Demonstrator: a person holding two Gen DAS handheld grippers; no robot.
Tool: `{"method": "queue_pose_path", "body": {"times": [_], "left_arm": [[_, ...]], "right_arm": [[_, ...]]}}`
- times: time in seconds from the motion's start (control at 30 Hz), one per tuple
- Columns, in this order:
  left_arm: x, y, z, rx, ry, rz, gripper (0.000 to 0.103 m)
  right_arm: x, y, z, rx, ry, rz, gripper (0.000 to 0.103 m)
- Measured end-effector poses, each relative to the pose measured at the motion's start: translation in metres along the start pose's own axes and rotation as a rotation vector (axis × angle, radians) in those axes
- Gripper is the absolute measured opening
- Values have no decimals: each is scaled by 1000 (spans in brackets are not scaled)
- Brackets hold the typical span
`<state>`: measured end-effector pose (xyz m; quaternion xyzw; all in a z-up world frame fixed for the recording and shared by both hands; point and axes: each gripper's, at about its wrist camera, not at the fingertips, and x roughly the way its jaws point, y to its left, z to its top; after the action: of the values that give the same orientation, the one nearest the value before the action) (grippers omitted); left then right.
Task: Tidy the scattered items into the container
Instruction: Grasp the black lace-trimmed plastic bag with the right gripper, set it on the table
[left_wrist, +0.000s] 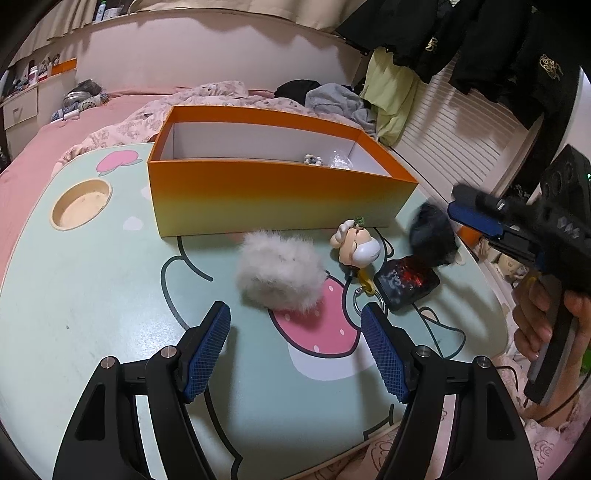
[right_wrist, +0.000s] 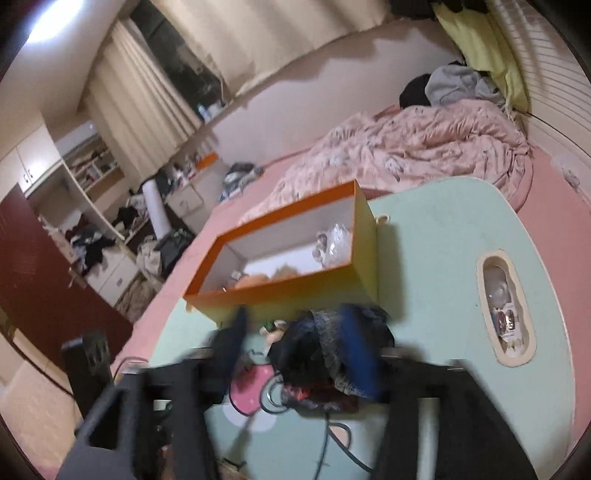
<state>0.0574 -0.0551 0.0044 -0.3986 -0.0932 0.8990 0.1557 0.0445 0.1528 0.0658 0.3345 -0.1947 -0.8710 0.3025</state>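
Centrally in the left wrist view, an open cardboard box (left_wrist: 273, 195) stands on a pale green table (left_wrist: 92, 295) printed with cartoon shapes; its outside fades from orange at the rim to yellow, its inside is plain white, and a tiny figurine (left_wrist: 313, 159) and a crumpled clear wrapper (left_wrist: 340, 159) lie in its far right corner. Just below the box's front wall lies a fluffy white pompom (left_wrist: 279, 275), and right of it a glossy cartoon figure keychain (left_wrist: 356, 245) with a yellow clasp, then a dark rectangular pouch (left_wrist: 406, 282) with red flecks. The left gripper (left_wrist: 295, 350) fills the lower frame, its blue ribbed pads well apart and holding nothing. At the right edge a hand (left_wrist: 546, 317) holds the right gripper (right_wrist: 295, 350); its jaws are parted, and a blurred black furry pompom (left_wrist: 434, 236) sits between them against one blue pad. No writing is legible
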Motion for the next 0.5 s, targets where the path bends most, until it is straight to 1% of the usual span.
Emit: {"method": "queue_pose_path", "body": {"times": [0.07,0.1,0.27,0.37,0.5], "left_arm": [[-1,0,0,0,-5,0,73],[-1,1,0,-2,-6,-1,73],[0,1,0,-8,0,-1,73],[0,1,0,-6,-2,1,73],[0,2,0,-11,-4,1,73]], "right_arm": [[-5,3,-3,6,-32,17,68],[-8,5,-5,2,-48,11,68],[-20,19,-16,-22,-155,-65,71],[-17,23,-23,-39,-151,-118,71],[-9,27,-35,-58,-100,-203,71]]}}
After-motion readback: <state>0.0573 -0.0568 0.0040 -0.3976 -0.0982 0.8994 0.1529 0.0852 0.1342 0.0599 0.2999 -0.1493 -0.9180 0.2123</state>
